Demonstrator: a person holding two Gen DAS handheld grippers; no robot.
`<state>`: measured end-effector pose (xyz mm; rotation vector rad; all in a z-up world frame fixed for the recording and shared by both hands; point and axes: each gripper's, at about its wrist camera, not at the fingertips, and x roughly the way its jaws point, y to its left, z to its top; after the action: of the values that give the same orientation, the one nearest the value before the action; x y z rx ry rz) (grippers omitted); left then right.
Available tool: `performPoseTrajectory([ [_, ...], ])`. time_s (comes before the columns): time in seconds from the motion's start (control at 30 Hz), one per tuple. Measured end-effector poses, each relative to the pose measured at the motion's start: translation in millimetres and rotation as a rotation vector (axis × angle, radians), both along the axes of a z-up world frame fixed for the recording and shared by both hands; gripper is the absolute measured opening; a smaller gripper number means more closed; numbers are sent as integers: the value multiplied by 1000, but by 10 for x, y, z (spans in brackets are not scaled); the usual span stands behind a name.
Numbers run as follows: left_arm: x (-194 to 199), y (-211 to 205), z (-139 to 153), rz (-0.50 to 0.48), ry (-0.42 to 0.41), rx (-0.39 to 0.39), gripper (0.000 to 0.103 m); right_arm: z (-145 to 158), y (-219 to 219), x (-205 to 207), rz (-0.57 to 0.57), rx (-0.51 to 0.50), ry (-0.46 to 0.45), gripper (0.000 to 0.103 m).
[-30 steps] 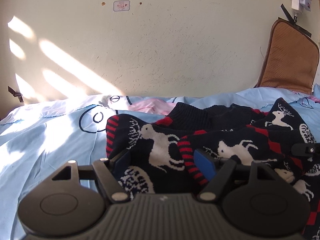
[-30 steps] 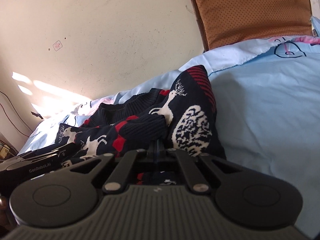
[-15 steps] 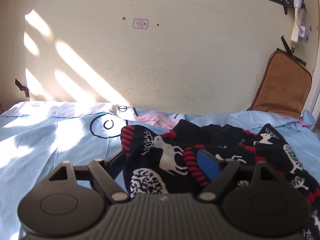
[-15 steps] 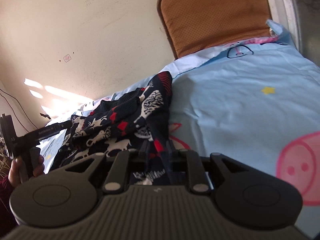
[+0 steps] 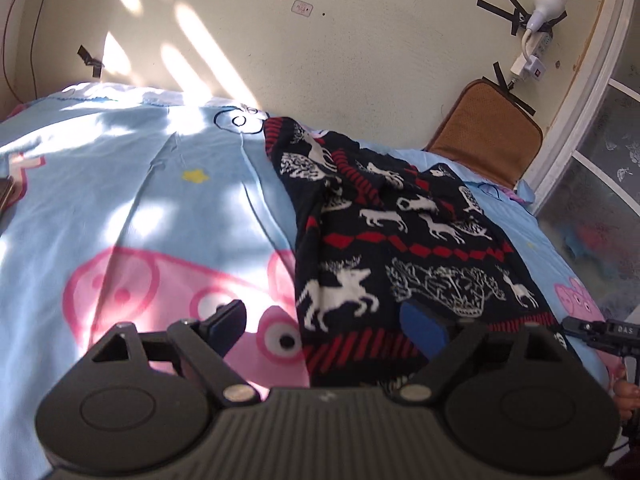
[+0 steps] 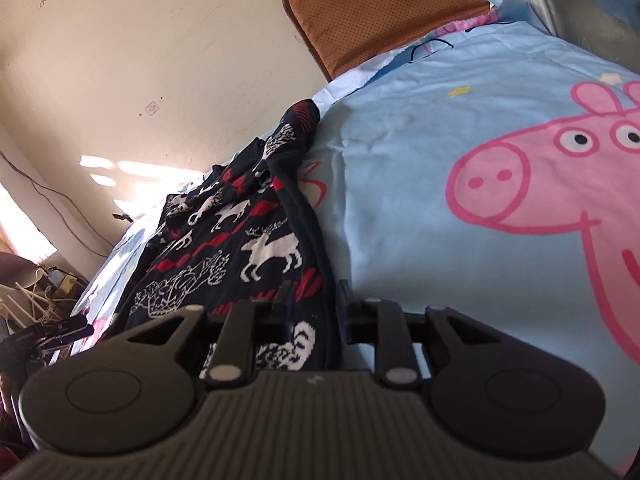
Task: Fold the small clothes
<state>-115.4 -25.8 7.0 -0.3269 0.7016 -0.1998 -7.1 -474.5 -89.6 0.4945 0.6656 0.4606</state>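
A dark knitted sweater (image 5: 400,236) with white reindeer and red bands lies on a light blue bedsheet (image 5: 140,208) printed with pink cartoon pigs. It stretches from the near edge of the bed up toward the cream wall (image 5: 320,40), its sleeves folded in over the body near the top, where the cloth bunches. In the left wrist view the left gripper (image 5: 324,320) hangs low over the sweater's left hem corner with its jaws opening and already wide. One blue-padded finger (image 5: 226,322) sits over the bare sheet left of the sweater, and the other finger (image 5: 424,322) is above the knit near the red-striped hem; the hem edge lies between them, but neither pad presses on it. In the right wrist view the right gripper (image 6: 312,300) sits at the sweater's right edge, its jaws opening though only narrowly apart. The dark folded edge of the sweater runs up between the two fingers (image 6: 285,294). Whether the pads touch the cloth there I cannot tell for sure, but a gap shows on the right side. A brown cushion (image 5: 486,128) leans against the wall at the far right corner of the bed. A white bulb and plug (image 5: 538,20) are taped to the wall above it. Sunlight falls in streaks across the wall and the left part of the sheet. At the right edge of the left wrist view, part of the other gripper and a bit of the person's hand (image 5: 624,390) show.
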Motion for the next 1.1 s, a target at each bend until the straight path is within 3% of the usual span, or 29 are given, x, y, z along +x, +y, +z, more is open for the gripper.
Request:
performPoseTrajectory([
  [0.13,-389,-59,-61,-22,51,-18,87,-87,-98,-109,49,52,18,27],
  [0.3,-635,-180,-141,-84,95,-120,86,-308,-257,-260,223,255,113,28],
  [0.43,-668,-234,-160,-105,106,-186,82,-380,-305,-400,292,391,97,28],
  [0.47,-654,-237,-163,-103,114,-206,70,-379,-305,-424,296,413,82,28],
  [0.5,-630,-220,-175,-101,131,-230,48,-379,-303,-435,287,419,71,28],
  [0.53,-596,-195,-196,-93,156,-254,36,-385,-297,-429,279,423,70,28],
  [0.57,-565,-179,-228,-76,179,-270,11,-390,-284,-403,272,424,75,28],
  [0.6,-530,-152,-259,-61,198,-291,9,-390,-271,-382,264,419,78,27],
  [0.7,-466,-132,-279,-48,207,-341,9,-333,-227,-351,265,408,44,12],
  [0.9,-388,23,-20,-15,106,-448,9,-63,-337,-215,295,507,-106,11],
  [1.1,99,314,134,109,43,-600,9,87,-298,334,174,560,-119,9],
])
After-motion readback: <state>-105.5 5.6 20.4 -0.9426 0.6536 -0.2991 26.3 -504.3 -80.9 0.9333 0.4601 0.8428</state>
